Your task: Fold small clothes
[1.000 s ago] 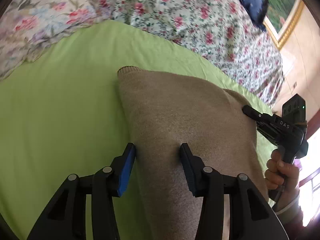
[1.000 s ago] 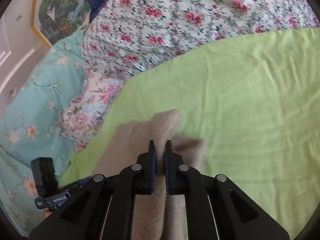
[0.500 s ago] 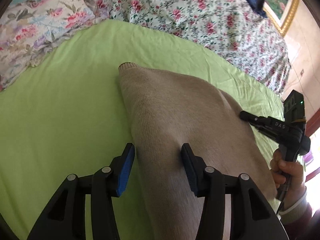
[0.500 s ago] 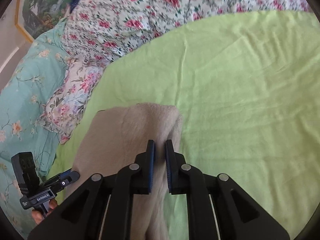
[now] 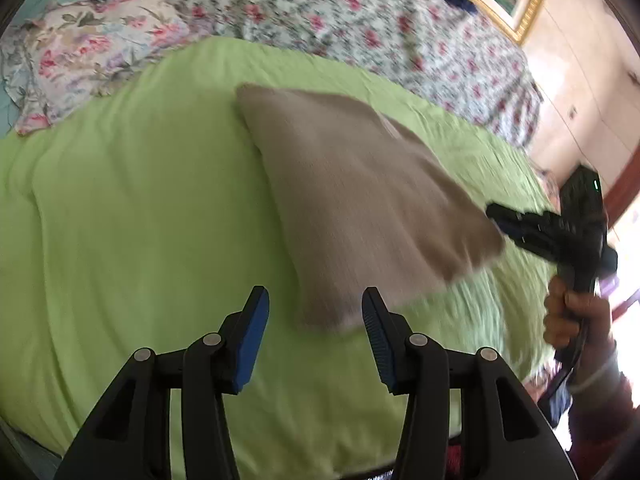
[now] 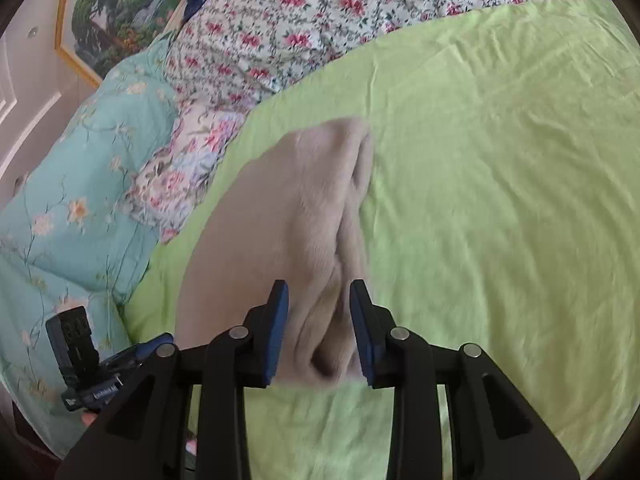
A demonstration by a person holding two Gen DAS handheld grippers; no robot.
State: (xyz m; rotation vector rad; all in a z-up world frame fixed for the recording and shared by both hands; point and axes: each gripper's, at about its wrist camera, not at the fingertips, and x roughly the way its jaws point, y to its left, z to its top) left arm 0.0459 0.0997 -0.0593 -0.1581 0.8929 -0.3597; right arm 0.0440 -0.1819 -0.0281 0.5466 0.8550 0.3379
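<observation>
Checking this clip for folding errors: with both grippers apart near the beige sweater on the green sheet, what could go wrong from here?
1. The right gripper has just been opening and its pads no longer press the sweater; the bunched layers between them may spring apart.
2. The left gripper is open with the sweater's near corner just ahead; moving in could snag it and drag the fold.
3. The right edge shows uneven, wrinkled layers, so the fold may end up crooked.
</observation>
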